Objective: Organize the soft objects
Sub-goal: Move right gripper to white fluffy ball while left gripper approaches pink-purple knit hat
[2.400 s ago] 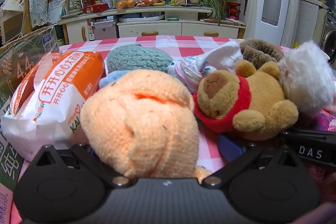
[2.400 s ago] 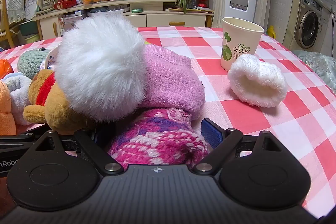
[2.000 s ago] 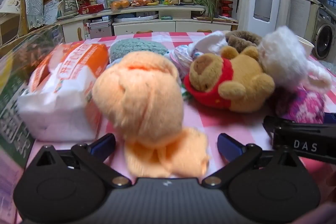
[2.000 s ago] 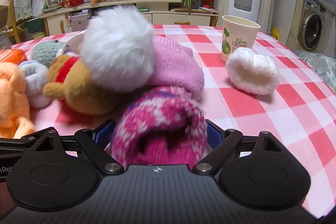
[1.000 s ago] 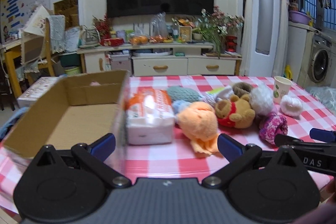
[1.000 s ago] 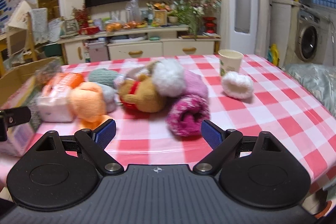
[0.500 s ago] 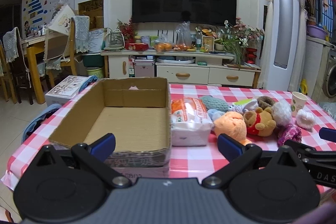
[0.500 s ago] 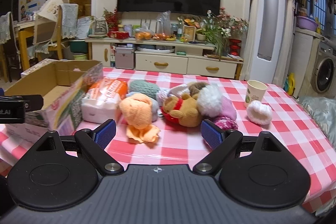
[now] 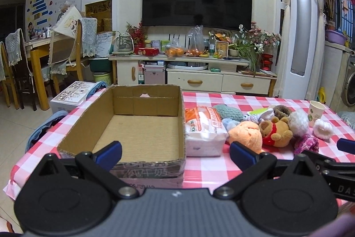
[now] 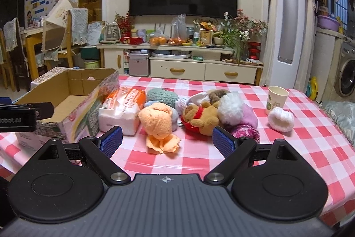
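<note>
An open cardboard box (image 9: 142,126) (image 10: 66,103) with nothing inside stands at the left of the red-checked table (image 10: 221,159). Beside it lies a tissue pack (image 9: 203,128) (image 10: 122,110). A pile of soft things follows: an orange knit piece (image 10: 158,123) (image 9: 246,134), a teddy bear in red (image 10: 200,117) (image 9: 275,131), a white pompom (image 10: 229,111), a pink knit (image 10: 245,133) and a grey-green knit (image 10: 162,94). A white fluffy item (image 10: 280,119) lies apart at the right. My left gripper (image 9: 175,153) and right gripper (image 10: 166,143) are both open and hold nothing, back from the table's near edge.
A paper cup (image 10: 276,99) stands at the table's right rear. A TV cabinet (image 10: 177,59) with clutter, a tall white air conditioner (image 10: 286,26), wooden chairs (image 9: 13,72) and a washing machine (image 10: 346,74) lie beyond the table. A blue chair back (image 9: 44,128) sits by the left edge.
Both grippers let go of the orange and pink knits and pulled far back and up from the pile. The whole table and the box have come into view.
</note>
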Motion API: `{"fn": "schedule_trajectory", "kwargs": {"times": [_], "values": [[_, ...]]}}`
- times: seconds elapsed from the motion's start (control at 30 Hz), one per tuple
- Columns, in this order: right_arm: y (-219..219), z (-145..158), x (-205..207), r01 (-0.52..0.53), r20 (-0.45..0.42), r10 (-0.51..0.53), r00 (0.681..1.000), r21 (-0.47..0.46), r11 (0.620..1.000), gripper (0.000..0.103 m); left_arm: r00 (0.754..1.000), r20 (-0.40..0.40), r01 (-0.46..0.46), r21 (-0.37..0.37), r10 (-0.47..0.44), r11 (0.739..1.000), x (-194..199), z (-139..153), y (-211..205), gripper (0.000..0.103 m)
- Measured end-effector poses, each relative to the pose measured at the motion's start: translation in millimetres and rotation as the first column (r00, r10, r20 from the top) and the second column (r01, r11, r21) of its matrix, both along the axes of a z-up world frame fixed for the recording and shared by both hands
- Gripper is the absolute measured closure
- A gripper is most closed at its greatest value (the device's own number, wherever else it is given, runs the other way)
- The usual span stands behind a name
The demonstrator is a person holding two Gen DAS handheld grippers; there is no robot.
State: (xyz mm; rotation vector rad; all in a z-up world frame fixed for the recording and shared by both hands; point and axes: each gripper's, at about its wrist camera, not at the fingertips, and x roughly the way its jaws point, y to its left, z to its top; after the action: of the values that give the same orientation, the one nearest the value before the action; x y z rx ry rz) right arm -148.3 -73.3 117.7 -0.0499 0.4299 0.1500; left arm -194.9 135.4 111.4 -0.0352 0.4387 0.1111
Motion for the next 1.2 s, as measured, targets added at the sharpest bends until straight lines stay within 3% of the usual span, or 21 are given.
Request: {"fn": "schedule_trajectory", "kwargs": {"times": [0.27,0.5,0.67,0.83,1.0,1.2], "values": [[-27,-18,13,0.131,-0.053,-0.129,0.99,0.041,0.991,0.0,0.997,-0.017,0.069,-0.01,-0.07,0.998,8,-3,-19,0.001],[-80,-35,20,0.298,-0.07,-0.294,0.953,0.05,0.953,0.0,0.98,-0.064,0.189,0.016,-0.188,0.982,23,-10,-58,0.001],[-125,-43,20,0.4,-0.066,-0.397,0.916,0.055,0.915,0.0,0.95,-0.11,0.298,0.044,-0.292,0.953,40,-20,-99,0.001],[-173,-51,25,0.466,-0.115,-0.453,0.884,0.147,0.872,0.0,0.906,-0.153,0.404,0.032,-0.395,0.914,62,-35,-147,0.001],[-208,-55,32,0.461,-0.127,-0.443,0.888,0.243,0.854,0.0,0.866,-0.19,0.475,0.027,-0.463,0.879,88,-54,-195,0.001],[-226,-58,54,0.426,-0.149,-0.399,0.905,0.329,0.843,0.0,0.836,-0.233,0.506,-0.024,-0.497,0.862,123,-78,-234,0.001]]}}
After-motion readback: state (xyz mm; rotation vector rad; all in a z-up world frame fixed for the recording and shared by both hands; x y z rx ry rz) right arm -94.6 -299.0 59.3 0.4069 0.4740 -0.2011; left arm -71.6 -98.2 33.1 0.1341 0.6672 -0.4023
